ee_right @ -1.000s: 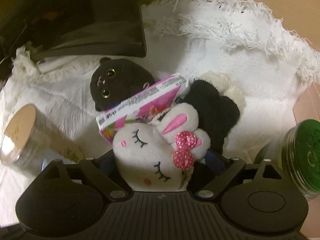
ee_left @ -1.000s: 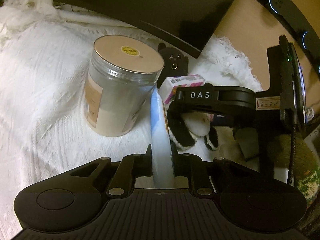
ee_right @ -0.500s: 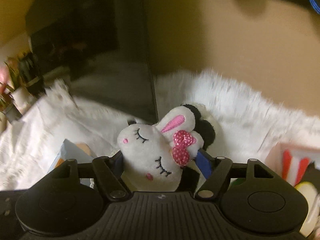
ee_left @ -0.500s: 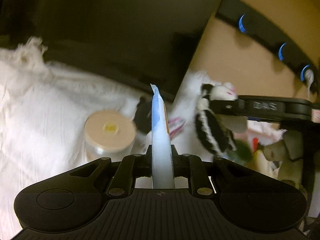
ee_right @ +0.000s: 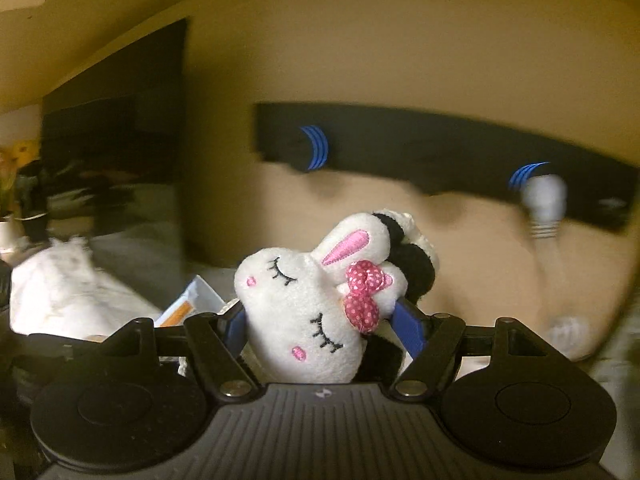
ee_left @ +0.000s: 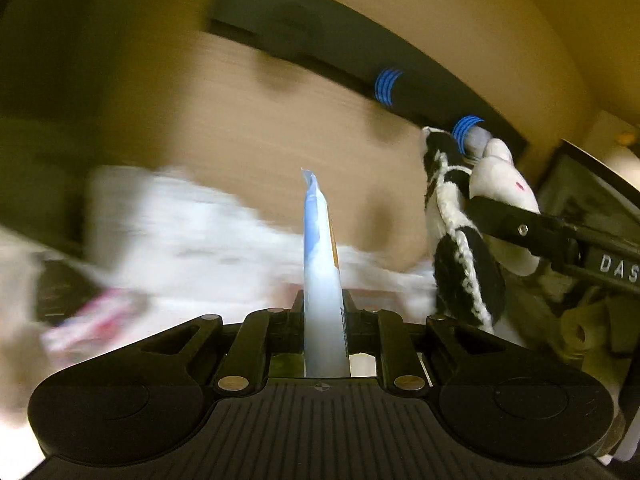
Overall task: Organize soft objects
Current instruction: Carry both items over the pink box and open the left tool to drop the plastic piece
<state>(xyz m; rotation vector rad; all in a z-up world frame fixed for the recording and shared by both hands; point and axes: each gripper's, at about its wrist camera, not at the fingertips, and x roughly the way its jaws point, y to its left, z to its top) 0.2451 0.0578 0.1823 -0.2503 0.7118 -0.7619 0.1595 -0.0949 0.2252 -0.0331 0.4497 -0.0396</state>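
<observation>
My left gripper (ee_left: 323, 312) is shut on a thin pale blue packet (ee_left: 320, 264) that stands upright between the fingers, held in the air. My right gripper (ee_right: 320, 320) is shut on a white bunny plush (ee_right: 308, 312) with a pink bow, with a black and white panda plush (ee_right: 412, 252) pressed behind it. In the left wrist view the right gripper (ee_left: 520, 232) is at the right, raised, with the panda plush (ee_left: 464, 256) hanging from it and the bunny plush (ee_left: 504, 192) above. The packet's corner (ee_right: 188, 304) shows low left in the right wrist view.
A black wall rail (ee_right: 440, 148) with blue-ringed pegs (ee_right: 316, 148) runs across the tan wall; a small pale item (ee_right: 544, 200) hangs from one peg. A white fringed cloth (ee_left: 180, 232) lies below, blurred. A dark screen (ee_right: 116, 132) stands at left.
Both grippers have lifted up from the cloth with their loads and tilted toward the wall rail. The jar and the black cat plush have dropped out of view.
</observation>
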